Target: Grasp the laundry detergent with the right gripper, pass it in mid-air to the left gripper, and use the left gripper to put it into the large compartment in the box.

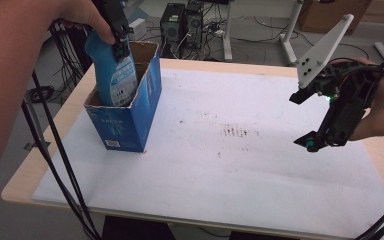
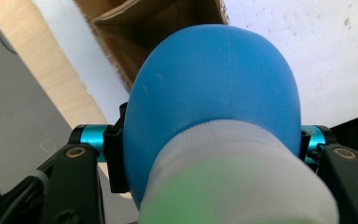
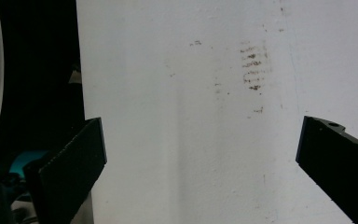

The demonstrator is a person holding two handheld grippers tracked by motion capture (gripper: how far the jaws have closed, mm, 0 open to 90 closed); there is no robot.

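White, stained table top [image 1: 240, 165], computers [image 1: 182, 22] behind. Open blue cardboard box [image 1: 130, 120] with blue bottle [image 1: 111, 75] half inside, squeezed by left gripper [image 1: 121, 42]. Right gripper [image 1: 325, 117] wide open, empty.

A blue bottle [image 1: 111, 67] with a pale printed label and white cap sits in a blue carton [image 1: 130, 112] with brown insides, on a white counter [image 1: 230, 170] smudged with dark marks.

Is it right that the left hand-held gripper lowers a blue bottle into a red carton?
Not quite: the carton is blue, not red, as the high view shows. The left hand-held gripper does hold the blue bottle in its open top.
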